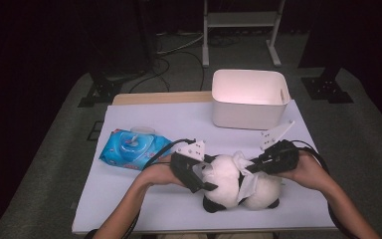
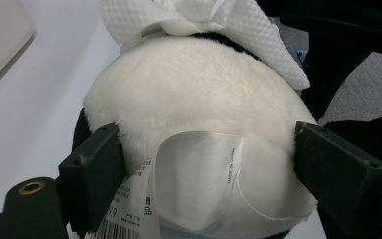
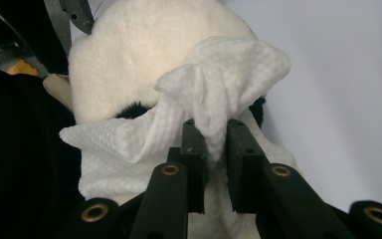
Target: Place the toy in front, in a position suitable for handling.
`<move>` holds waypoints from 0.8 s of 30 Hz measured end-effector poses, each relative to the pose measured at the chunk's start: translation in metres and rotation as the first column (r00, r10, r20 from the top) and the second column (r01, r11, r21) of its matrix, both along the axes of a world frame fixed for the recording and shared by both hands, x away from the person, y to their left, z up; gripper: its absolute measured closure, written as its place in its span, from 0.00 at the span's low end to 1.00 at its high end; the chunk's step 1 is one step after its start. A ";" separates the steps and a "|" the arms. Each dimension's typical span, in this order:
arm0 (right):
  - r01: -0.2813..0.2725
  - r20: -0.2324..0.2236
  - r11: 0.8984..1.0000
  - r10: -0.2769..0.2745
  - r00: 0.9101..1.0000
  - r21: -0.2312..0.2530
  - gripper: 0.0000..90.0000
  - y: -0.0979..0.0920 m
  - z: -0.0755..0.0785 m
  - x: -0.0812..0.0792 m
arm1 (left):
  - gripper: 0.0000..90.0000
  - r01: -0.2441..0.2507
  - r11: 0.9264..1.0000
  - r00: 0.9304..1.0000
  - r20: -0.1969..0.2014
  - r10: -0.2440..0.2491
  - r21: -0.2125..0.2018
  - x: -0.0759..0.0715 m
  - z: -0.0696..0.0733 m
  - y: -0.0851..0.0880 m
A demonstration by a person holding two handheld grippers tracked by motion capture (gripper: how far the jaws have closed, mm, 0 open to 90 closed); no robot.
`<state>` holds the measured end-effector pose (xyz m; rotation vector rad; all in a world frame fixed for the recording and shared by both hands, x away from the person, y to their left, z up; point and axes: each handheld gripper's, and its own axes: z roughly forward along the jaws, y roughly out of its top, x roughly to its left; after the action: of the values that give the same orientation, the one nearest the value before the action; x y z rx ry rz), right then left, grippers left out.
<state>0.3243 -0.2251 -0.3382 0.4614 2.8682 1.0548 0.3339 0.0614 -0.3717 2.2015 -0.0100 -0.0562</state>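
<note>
A black-and-white plush panda lies on the white table near its front edge. My left gripper is shut on the panda's white body, one jaw pressed into each side beside the sewn-in label. A white textured wipe is draped over the panda's middle. My right gripper is shut on a bunched fold of that wipe, held against the plush fur. The wipe's far end shows above the plush body in the left gripper view.
A blue pack of wet wipes lies left of the panda, behind my left hand. A white rectangular bin stands open at the back of the table. A wooden board edge runs along the back left.
</note>
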 end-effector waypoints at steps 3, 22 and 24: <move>0.002 -0.003 1.000 -0.002 1.000 0.011 0.88 -0.001 -0.002 -0.001 | 0.17 -0.001 1.000 1.000 0.002 0.001 0.007 0.001 0.001 0.000; -0.094 0.013 0.995 0.094 0.995 0.029 0.88 0.041 -0.011 -0.025 | 0.16 -0.023 0.999 1.000 0.008 0.023 0.037 -0.001 0.012 0.005; -0.100 0.016 0.995 0.100 0.995 0.026 0.88 0.043 -0.011 -0.026 | 0.17 -0.020 0.999 1.000 -0.001 0.020 0.045 -0.001 0.010 0.005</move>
<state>0.2983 -0.1823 -0.3492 0.3132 2.8946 1.1080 0.3332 0.0665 -0.3614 2.2458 0.0146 -0.0476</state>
